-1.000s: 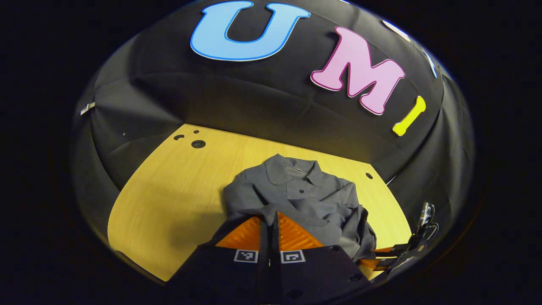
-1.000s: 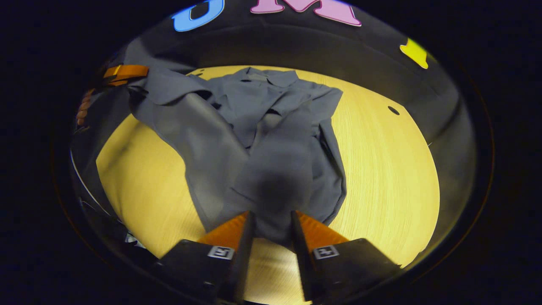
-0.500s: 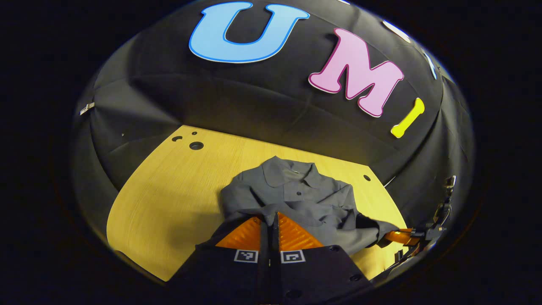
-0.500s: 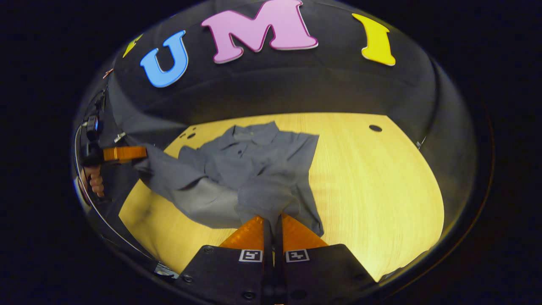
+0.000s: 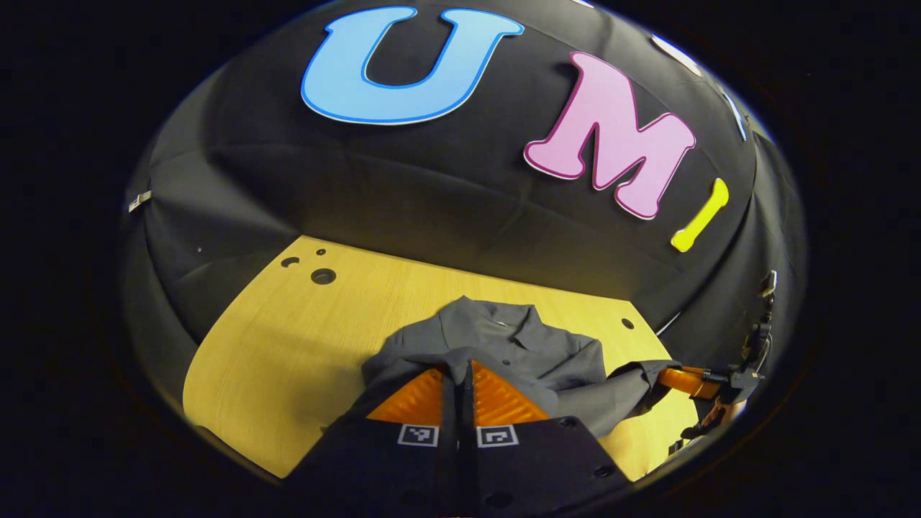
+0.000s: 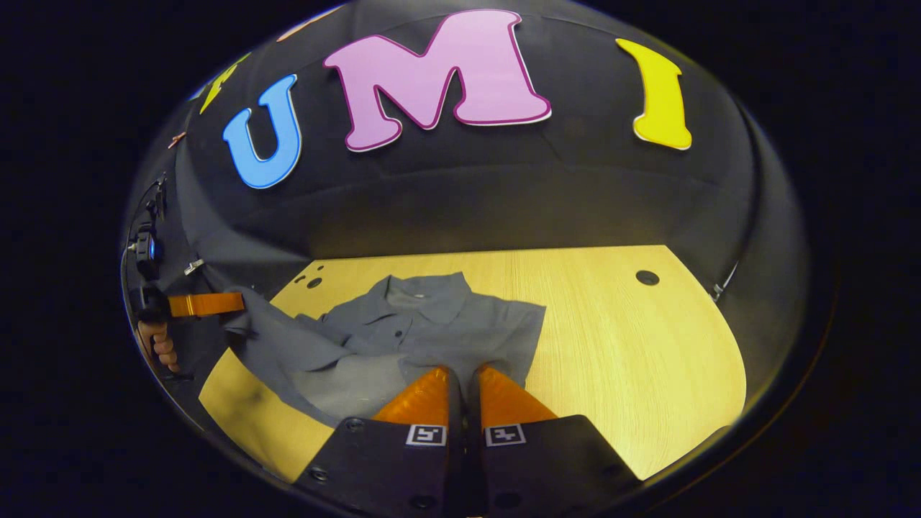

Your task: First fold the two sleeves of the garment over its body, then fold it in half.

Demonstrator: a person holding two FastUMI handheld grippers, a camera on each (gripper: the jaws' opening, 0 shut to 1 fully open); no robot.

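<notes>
We see left gripper (image 5: 460,374) pinched tight on grey shirt (image 5: 525,349) near hem, right gripper (image 6: 462,380) likewise; collar far, hem lifted off bench (image 6: 633,345).

A pale wooden bench (image 5: 302,338) with 3 round holes (image 5: 323,276) near one far corner, another hole (image 6: 647,277) opposite, black cloth wall (image 5: 403,187) behind.

We see a pale wooden table (image 5: 302,338) with a rounded edge and several small dark holes (image 5: 323,275) near its far corners, backed by the booth's creased black cloth wall (image 6: 460,201).
</notes>
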